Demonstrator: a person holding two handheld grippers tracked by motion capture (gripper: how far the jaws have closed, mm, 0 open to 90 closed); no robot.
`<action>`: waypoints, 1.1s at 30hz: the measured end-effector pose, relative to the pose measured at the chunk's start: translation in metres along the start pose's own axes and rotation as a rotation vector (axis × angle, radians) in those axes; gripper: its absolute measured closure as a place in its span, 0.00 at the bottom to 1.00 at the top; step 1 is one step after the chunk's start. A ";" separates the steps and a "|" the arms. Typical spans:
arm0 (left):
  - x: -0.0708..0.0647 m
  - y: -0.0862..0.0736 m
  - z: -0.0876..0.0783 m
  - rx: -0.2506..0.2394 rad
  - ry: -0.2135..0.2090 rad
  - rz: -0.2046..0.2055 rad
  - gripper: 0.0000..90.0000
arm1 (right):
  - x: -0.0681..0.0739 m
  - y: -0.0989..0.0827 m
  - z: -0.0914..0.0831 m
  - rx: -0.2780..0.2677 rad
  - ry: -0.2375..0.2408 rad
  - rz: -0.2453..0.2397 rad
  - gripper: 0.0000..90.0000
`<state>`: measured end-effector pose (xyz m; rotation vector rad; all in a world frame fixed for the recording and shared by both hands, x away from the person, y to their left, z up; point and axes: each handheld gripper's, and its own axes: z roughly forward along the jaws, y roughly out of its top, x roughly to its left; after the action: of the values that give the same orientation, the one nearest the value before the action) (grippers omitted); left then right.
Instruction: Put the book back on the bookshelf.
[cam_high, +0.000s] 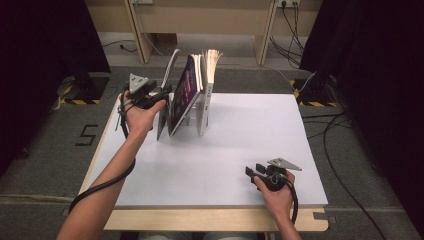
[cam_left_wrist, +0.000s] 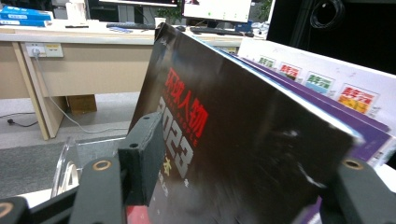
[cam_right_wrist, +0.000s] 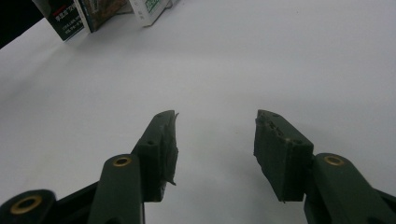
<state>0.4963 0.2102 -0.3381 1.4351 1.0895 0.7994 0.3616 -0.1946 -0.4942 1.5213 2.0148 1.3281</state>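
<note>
Several books lean to the right in a clear stand (cam_high: 161, 122) at the back left of the white table (cam_high: 240, 145). The nearest is a dark book (cam_high: 184, 92) with red lettering on its cover (cam_left_wrist: 233, 140). My left gripper (cam_high: 164, 95) sits at that book's left side, and its jaws stand wide on either side of the book's edge; one pad (cam_left_wrist: 140, 156) is next to the cover and I see no firm pressing. A purple book (cam_left_wrist: 355, 121) and white ones (cam_high: 210, 70) stand behind it. My right gripper (cam_right_wrist: 215, 135) rests open on the table near the front right (cam_high: 252, 172), nothing between its jaws.
The clear stand's end plate (cam_left_wrist: 70, 161) shows to the left of the dark book. Book spines (cam_right_wrist: 74, 14) stand at the far edge in the right gripper view. Beyond the table are wooden desks (cam_left_wrist: 84, 60), cables and floor; black curtains (cam_high: 45, 40) hang at both sides.
</note>
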 end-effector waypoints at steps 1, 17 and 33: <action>-0.001 -0.001 -0.001 0.000 -0.001 0.004 0.43 | 0.000 0.000 0.000 0.001 0.000 0.001 0.54; -0.012 -0.016 -0.019 0.026 -0.049 0.018 0.36 | 0.001 0.000 0.000 0.001 -0.002 -0.006 0.54; -0.008 -0.034 -0.039 0.054 -0.075 0.010 0.36 | 0.001 0.000 0.001 0.001 -0.004 -0.006 0.54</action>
<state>0.4509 0.2152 -0.3646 1.5054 1.0546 0.7229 0.3613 -0.1930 -0.4944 1.5152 2.0160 1.3211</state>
